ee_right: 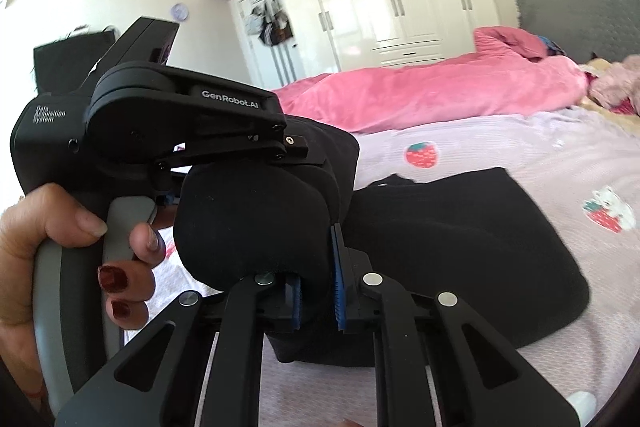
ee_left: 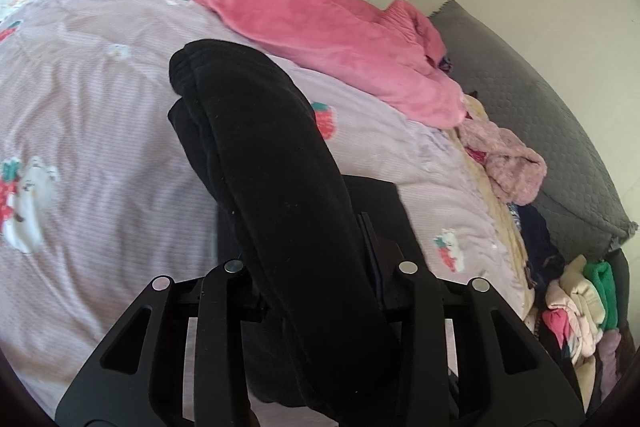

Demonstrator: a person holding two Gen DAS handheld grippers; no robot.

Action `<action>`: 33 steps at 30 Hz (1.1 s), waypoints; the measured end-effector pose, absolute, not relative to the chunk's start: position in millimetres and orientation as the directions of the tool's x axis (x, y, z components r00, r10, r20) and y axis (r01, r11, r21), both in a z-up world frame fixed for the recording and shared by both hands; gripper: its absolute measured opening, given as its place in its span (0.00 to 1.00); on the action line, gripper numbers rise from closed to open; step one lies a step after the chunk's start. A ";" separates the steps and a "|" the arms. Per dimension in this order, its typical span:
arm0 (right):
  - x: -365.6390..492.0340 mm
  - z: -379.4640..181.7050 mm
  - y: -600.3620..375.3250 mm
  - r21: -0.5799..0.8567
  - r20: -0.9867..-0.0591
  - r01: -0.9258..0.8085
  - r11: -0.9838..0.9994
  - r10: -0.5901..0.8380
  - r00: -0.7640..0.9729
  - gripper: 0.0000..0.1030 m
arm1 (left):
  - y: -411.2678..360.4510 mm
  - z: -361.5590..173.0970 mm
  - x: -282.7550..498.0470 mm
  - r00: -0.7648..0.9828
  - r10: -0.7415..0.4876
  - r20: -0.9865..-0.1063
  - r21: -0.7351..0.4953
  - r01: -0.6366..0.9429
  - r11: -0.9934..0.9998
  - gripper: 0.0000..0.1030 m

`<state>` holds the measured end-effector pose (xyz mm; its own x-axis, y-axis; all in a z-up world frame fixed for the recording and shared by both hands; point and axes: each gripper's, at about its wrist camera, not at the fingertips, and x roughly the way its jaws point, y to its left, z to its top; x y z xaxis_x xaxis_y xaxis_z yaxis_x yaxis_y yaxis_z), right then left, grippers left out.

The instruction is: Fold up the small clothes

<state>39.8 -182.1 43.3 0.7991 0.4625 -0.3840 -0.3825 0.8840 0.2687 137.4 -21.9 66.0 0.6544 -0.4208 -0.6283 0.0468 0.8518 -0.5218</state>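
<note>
Both claws clamp black garment: right claw, left claw (housing reads "GenRobot.AI").

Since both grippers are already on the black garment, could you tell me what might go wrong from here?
1. The left gripper and right gripper pinch the same bunched fold of the black garment; pulling unevenly may undo it.
2. Both grippers sit very close together and could collide.
</note>
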 end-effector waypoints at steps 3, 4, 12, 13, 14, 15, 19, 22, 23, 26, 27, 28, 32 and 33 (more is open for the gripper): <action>38.0 43.1 -202.8 0.294 -0.380 -0.348 0.890 0.443 0.812 0.08 | -42.4 66.2 141.6 0.643 -0.443 -0.625 -0.527 0.072 0.847 0.26; 38.6 42.2 -208.8 0.304 -0.383 -0.337 0.891 0.438 0.813 0.08 | -50.1 65.8 143.2 0.639 -0.447 -0.625 -0.526 0.079 0.847 0.26; 39.3 29.4 -251.1 0.364 -0.408 -0.246 0.898 0.391 0.825 0.08 | -102.9 52.0 156.2 0.597 -0.480 -0.643 -0.514 0.128 0.848 0.25; 39.2 27.3 -255.6 0.371 -0.412 -0.235 0.899 0.386 0.825 0.08 | -107.4 50.3 157.5 0.593 -0.481 -0.646 -0.510 0.133 0.850 0.25; 39.7 25.5 -255.8 0.377 -0.418 -0.226 0.898 0.383 0.824 0.08 | -113.0 48.0 159.1 0.588 -0.479 -0.651 -0.504 0.137 0.853 0.26; 40.4 21.7 -259.9 0.389 -0.429 -0.214 0.896 0.381 0.819 0.08 | -118.1 45.4 160.8 0.584 -0.480 -0.655 -0.499 0.143 0.855 0.27; 47.0 7.0 -271.2 0.424 -0.480 -0.160 0.891 0.371 0.795 0.09 | -119.8 43.0 161.2 0.584 -0.526 -0.618 -0.547 0.161 0.822 0.59; 52.4 -7.0 -285.0 0.499 -0.504 -0.104 0.861 0.385 0.773 0.13 | -112.4 57.8 154.1 0.639 -0.513 -0.573 -0.535 0.183 0.825 0.59; 52.9 -10.0 -289.2 0.522 -0.508 -0.084 0.849 0.388 0.769 0.15 | -108.5 62.5 151.2 0.657 -0.498 -0.566 -0.522 0.181 0.833 0.59; 54.5 -16.8 -299.3 0.578 -0.509 -0.045 0.815 0.403 0.761 0.19 | -100.9 67.7 146.4 0.684 -0.414 -0.600 -0.443 0.147 0.884 0.59; 53.6 -18.1 -302.6 0.597 -0.505 -0.037 0.801 0.411 0.759 0.22 | -98.8 65.8 145.9 0.685 -0.368 -0.629 -0.395 0.126 0.910 0.59; 51.5 -18.1 -304.8 0.608 -0.503 -0.029 0.794 0.413 0.760 0.28 | -97.8 63.8 146.2 0.682 -0.338 -0.649 -0.363 0.113 0.925 0.59; 49.8 -12.5 -319.3 0.651 -0.469 -0.027 0.759 0.430 0.771 0.43 | -89.2 47.0 146.1 0.640 -0.265 -0.721 -0.280 0.082 0.957 0.59; 48.4 -9.8 -324.0 0.668 -0.451 -0.033 0.743 0.440 0.777 0.54 | -86.1 43.8 146.9 0.630 -0.257 -0.733 -0.268 0.080 0.960 0.59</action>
